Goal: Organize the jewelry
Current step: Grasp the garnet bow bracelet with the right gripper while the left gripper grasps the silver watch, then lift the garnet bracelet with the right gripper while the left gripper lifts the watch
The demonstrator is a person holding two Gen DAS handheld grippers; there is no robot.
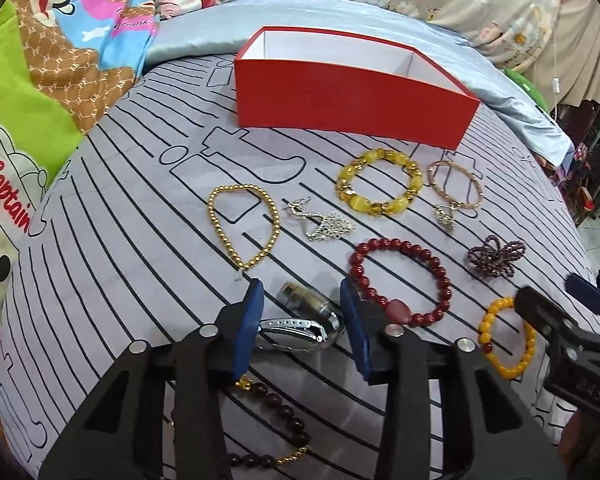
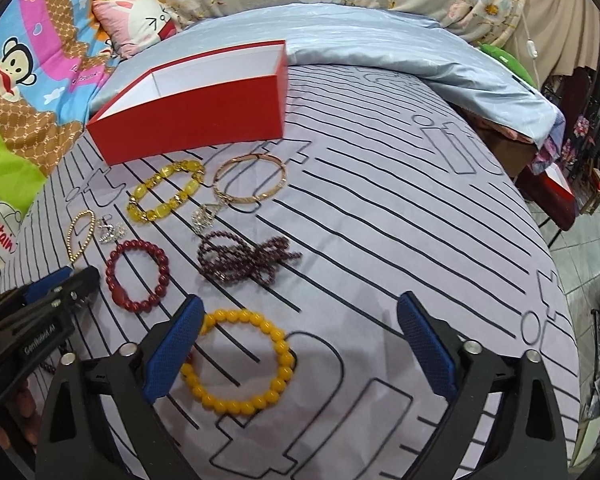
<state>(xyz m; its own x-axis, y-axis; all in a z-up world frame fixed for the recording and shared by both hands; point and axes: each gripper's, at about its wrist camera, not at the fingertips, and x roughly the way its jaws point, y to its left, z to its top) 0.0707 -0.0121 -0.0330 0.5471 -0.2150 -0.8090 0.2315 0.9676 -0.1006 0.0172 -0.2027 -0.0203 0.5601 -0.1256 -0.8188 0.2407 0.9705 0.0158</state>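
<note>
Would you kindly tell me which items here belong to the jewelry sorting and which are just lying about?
Job: red box, silver watch, yellow bead bracelet, red bead bracelet, gold bangle.
Lying about: pink cushion, cartoon blanket.

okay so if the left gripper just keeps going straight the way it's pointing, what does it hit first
Most likely the silver watch, lying right between the open left gripper's fingers. Past it come the silver pendant and then the red box, though depth is hard to judge here.
</note>
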